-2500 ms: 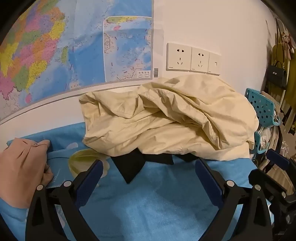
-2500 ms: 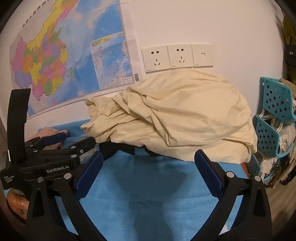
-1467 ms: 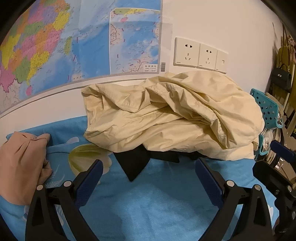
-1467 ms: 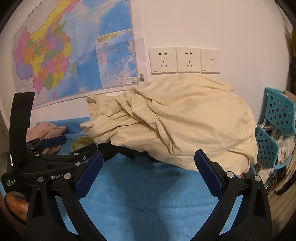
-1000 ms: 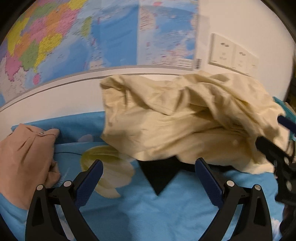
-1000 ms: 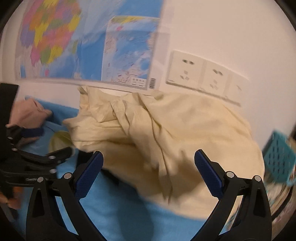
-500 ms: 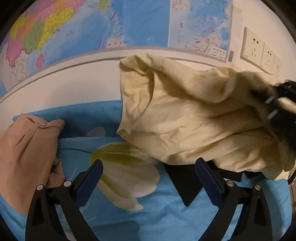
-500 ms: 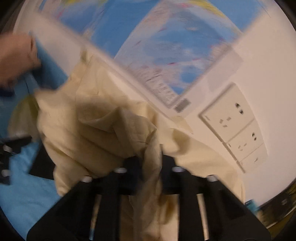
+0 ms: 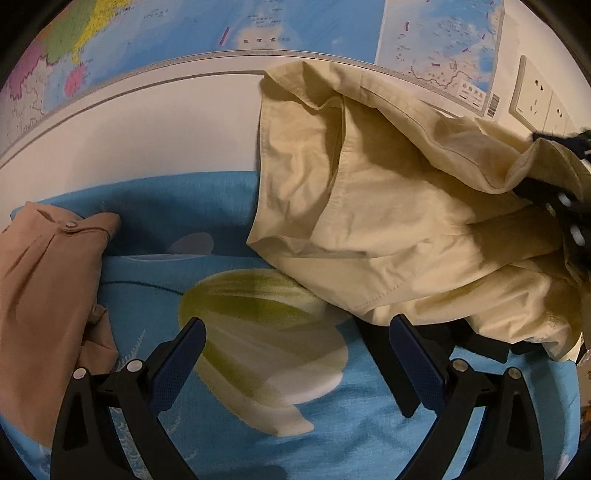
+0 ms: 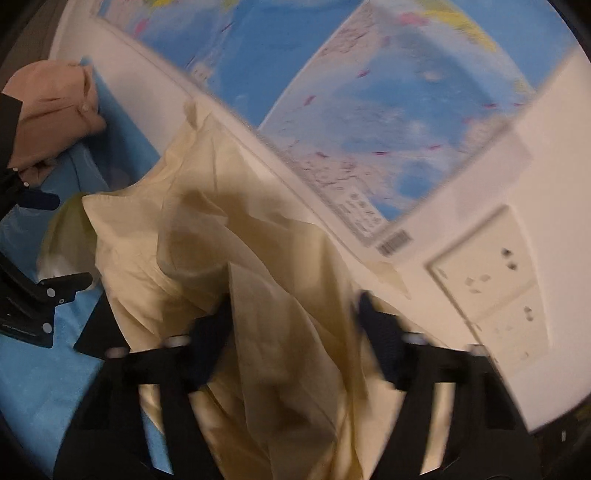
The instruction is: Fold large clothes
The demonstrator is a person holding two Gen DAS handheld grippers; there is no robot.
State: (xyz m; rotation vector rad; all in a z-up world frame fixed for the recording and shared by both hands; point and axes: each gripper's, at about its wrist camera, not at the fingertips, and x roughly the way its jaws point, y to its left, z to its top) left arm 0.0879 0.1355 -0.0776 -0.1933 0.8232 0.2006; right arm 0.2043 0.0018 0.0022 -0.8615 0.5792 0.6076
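Observation:
A crumpled cream garment (image 9: 388, 206) lies heaped against the wall on a blue flowered sheet (image 9: 236, 229). My left gripper (image 9: 295, 347) is open and empty, low over the sheet, just in front of the garment's lower edge. My right gripper (image 10: 295, 332) sits in the folds of the same cream garment (image 10: 221, 258), fingers either side of a raised fold; the view is blurred, so its grip is unclear. It shows in the left wrist view (image 9: 565, 192) as a dark shape at the right edge. A black cloth (image 9: 476, 339) pokes out under the cream garment.
A tan garment (image 9: 44, 295) lies on the sheet at the left. A wall map (image 9: 229, 29) and white sockets (image 10: 491, 280) are on the white wall behind the bed.
My left gripper has swung left and closer to the garment's left edge. My right gripper has moved forward into the cream garment, its fingers narrowed, then slightly wider around a fold.

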